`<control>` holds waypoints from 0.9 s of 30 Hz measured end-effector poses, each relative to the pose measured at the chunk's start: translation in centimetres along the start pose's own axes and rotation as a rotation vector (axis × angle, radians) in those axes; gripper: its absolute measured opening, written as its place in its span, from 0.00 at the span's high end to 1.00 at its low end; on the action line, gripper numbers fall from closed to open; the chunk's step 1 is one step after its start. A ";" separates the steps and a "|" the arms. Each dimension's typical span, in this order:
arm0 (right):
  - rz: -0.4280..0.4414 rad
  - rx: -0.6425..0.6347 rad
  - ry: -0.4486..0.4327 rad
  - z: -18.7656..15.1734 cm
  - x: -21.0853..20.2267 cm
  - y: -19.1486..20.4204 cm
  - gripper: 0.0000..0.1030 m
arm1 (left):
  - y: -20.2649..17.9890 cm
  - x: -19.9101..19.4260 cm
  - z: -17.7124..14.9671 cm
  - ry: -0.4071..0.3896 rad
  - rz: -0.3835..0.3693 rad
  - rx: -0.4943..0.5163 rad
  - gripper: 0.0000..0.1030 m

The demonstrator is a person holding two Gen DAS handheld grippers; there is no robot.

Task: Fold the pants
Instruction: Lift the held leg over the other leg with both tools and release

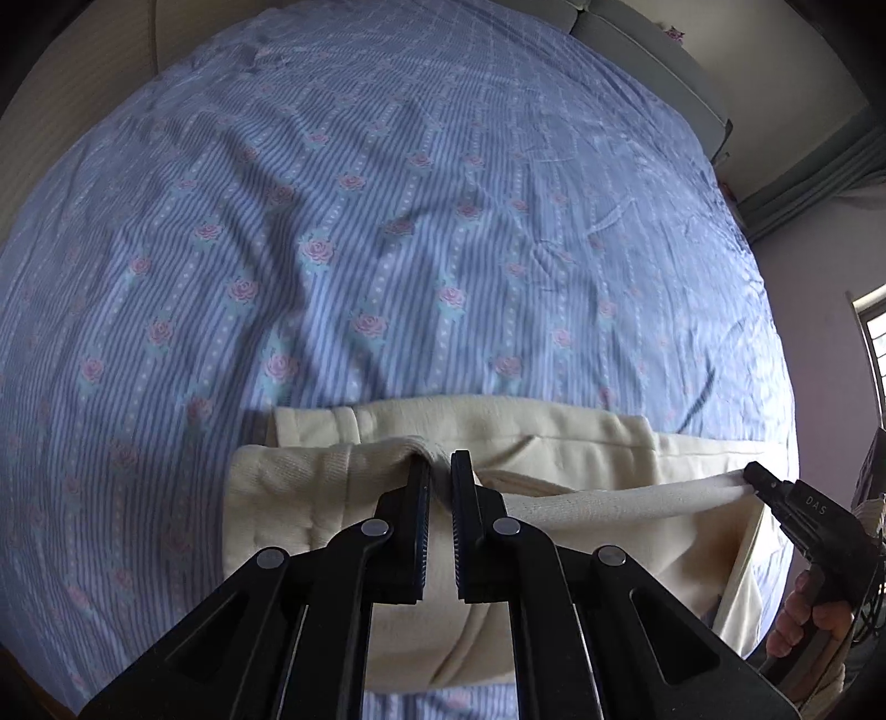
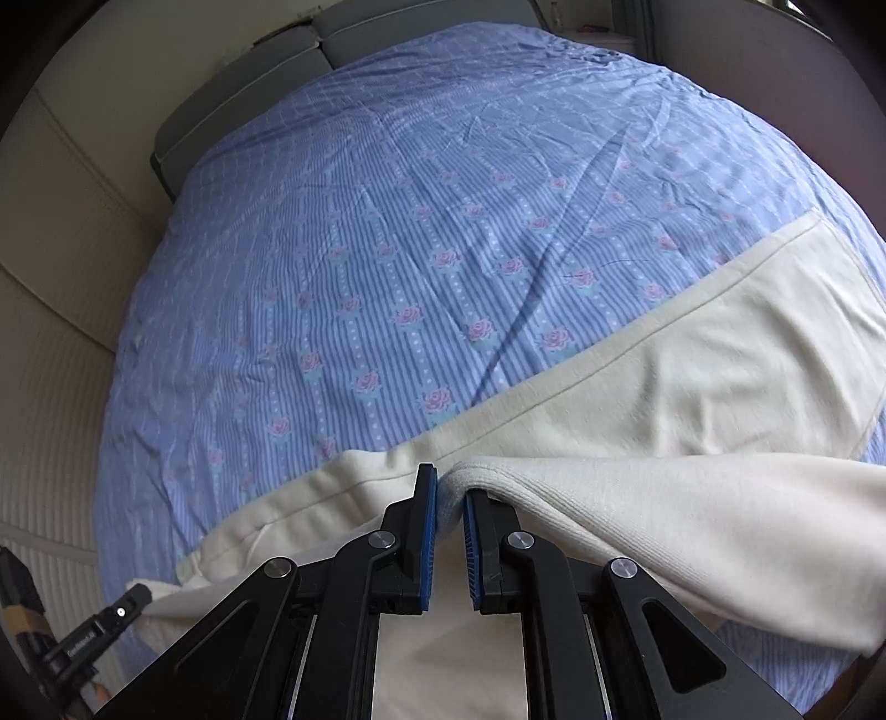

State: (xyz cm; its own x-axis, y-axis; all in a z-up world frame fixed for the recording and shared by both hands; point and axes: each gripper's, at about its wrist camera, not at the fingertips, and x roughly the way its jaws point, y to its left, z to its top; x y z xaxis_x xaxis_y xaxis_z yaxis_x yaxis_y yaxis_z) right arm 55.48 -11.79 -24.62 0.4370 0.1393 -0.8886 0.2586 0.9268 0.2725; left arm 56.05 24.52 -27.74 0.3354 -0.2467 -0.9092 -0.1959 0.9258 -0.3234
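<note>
Cream pants point(image 1: 554, 437) lie on the blue rose-print bedspread point(image 1: 387, 221), near the bed's front edge. My left gripper point(image 1: 440, 462) is shut on a raised fold of the pants' edge. My right gripper point(image 2: 451, 487) is shut on another bunch of the same edge; it also shows at the right of the left wrist view point(image 1: 756, 479), pulling the cloth taut. In the right wrist view the pants point(image 2: 692, 354) stretch away to the right, one layer lifted over another. The left gripper point(image 2: 133, 601) shows at the lower left.
The bedspread point(image 2: 415, 221) covers the bed. Grey pillows point(image 2: 310, 39) lie at the far end. A beige padded wall point(image 2: 50, 277) runs along one side. A window point(image 1: 872, 343) and grey curtain point(image 1: 819, 188) are on the other side.
</note>
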 end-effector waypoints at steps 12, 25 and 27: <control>0.004 -0.040 0.075 1.0 4.4 2.4 0.41 | -1.3 -0.6 0.4 -0.050 0.094 0.214 0.64; 0.136 -0.100 -0.120 -6.2 -13.3 0.9 0.40 | -13.2 -11.3 -10.6 -0.108 -0.180 0.565 0.38; 0.120 -0.061 -0.135 -7.5 -15.7 -1.5 0.39 | -15.3 -12.3 -12.5 -0.112 -0.200 0.600 0.36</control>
State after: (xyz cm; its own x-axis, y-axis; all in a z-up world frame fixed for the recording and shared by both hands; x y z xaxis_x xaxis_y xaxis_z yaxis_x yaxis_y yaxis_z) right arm 41.76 -12.79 -13.85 0.5742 0.2059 -0.7924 0.1467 0.9264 0.3469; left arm 43.36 9.77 -14.85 0.4124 -0.4302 -0.8030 0.4193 0.8722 -0.2519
